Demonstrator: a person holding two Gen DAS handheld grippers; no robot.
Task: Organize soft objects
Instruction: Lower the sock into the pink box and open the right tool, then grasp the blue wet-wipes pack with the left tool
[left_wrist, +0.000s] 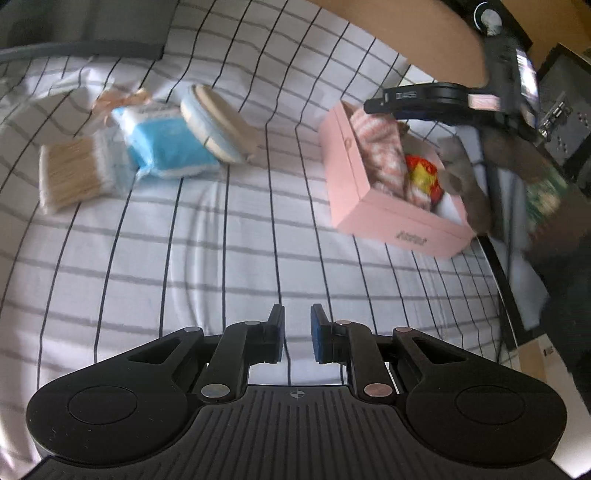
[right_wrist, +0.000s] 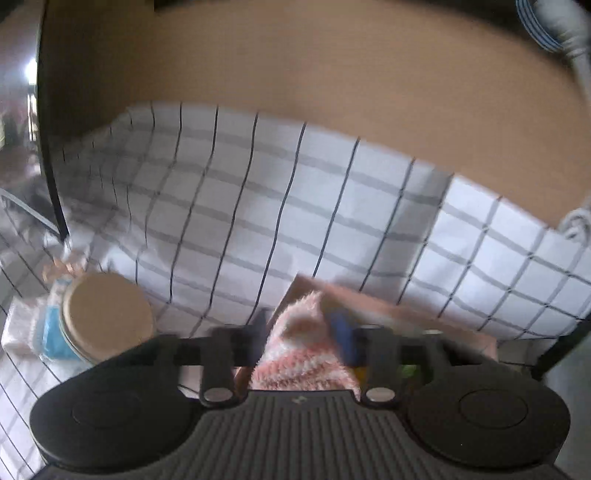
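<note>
A pink box (left_wrist: 351, 173) lies on the checked sheet and holds a pink-and-white fluffy cloth (left_wrist: 380, 147), a red-and-yellow item (left_wrist: 423, 173) and a grey plush (left_wrist: 461, 173). My right gripper (left_wrist: 373, 105) hovers over the box; in its own view (right_wrist: 301, 332) the fingers stand apart with the fluffy cloth (right_wrist: 303, 354) between and below them. My left gripper (left_wrist: 297, 332) is open and empty over the sheet, well in front of the box. To the left lie a blue pack (left_wrist: 162, 140), a round blue-and-beige pad (left_wrist: 218, 122) and a beige bundle (left_wrist: 74, 177).
The checked sheet (left_wrist: 221, 240) covers the bed. A tan headboard (right_wrist: 295, 66) runs along the far side. A dark frame edge (left_wrist: 498, 280) and clutter lie to the right of the box. The round pad also shows in the right wrist view (right_wrist: 107, 317).
</note>
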